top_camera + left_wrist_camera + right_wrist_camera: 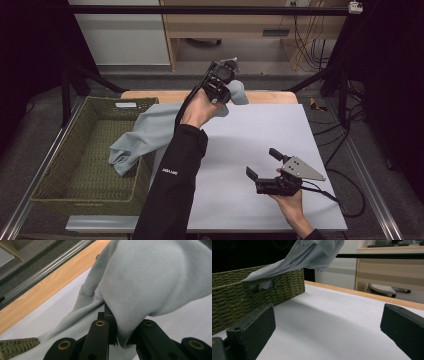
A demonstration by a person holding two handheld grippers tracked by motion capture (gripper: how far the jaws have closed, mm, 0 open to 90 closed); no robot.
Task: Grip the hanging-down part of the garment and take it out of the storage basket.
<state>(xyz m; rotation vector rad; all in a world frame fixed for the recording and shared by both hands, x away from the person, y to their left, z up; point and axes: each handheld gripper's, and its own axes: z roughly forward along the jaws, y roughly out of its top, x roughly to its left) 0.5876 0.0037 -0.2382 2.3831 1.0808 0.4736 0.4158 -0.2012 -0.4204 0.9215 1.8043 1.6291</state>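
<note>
My left gripper clenches the grey cloth above the table's far edge; the cloth trails leftward and down into the basket. My right gripper, jaws wide and empty, waits right of the basket.

Small white lettering on the black sleeve is too blurred to read.
</note>
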